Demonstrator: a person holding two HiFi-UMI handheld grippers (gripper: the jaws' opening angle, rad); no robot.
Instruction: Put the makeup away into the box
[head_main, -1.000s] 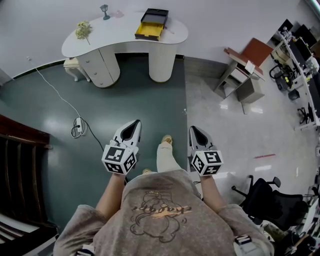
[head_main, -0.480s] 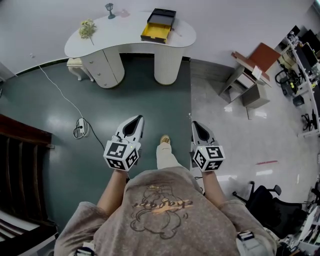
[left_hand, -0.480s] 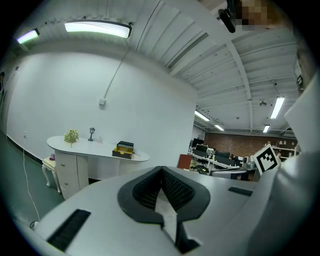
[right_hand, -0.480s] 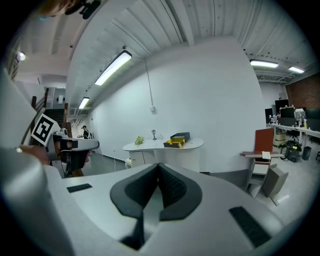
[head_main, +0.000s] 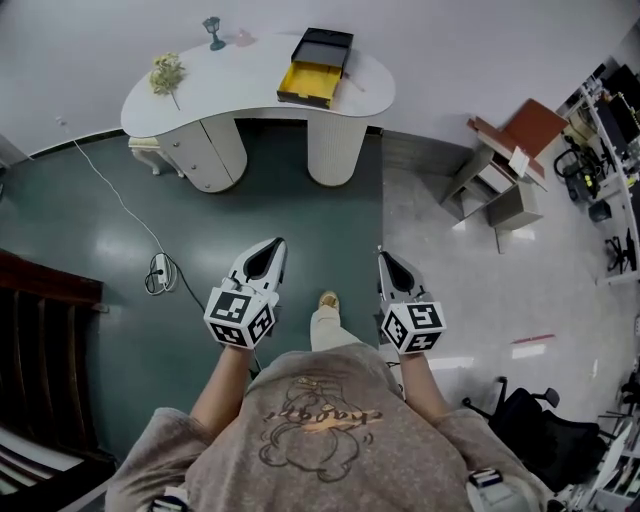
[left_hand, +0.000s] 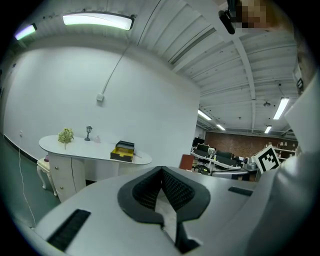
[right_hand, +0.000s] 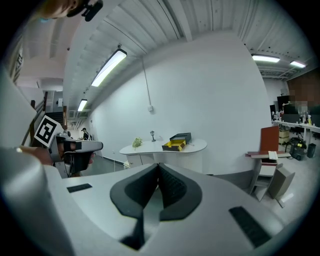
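The box (head_main: 318, 67) is black with a yellow inside and stands open on a white curved table (head_main: 220, 85) far ahead across the floor. It also shows small in the left gripper view as the box (left_hand: 123, 150) and in the right gripper view as the box (right_hand: 178, 141). Any makeup on the table is too small to make out. My left gripper (head_main: 268, 244) and right gripper (head_main: 381, 255) are held out side by side at waist height, well short of the table. The left gripper (left_hand: 161, 169) and the right gripper (right_hand: 158, 165) are both shut, with nothing between the pads.
A small plant (head_main: 166, 71) and a little lamp (head_main: 212, 30) stand on the table's left part. A power strip with its cable (head_main: 160, 268) lies on the green floor at left. A red-brown desk (head_main: 508, 155) and an office chair (head_main: 525, 415) are at right, dark wooden furniture (head_main: 40, 340) at left.
The person has walked forward: the power strip and the table have slid down in the head view. Both grippers went along, still shut and empty.
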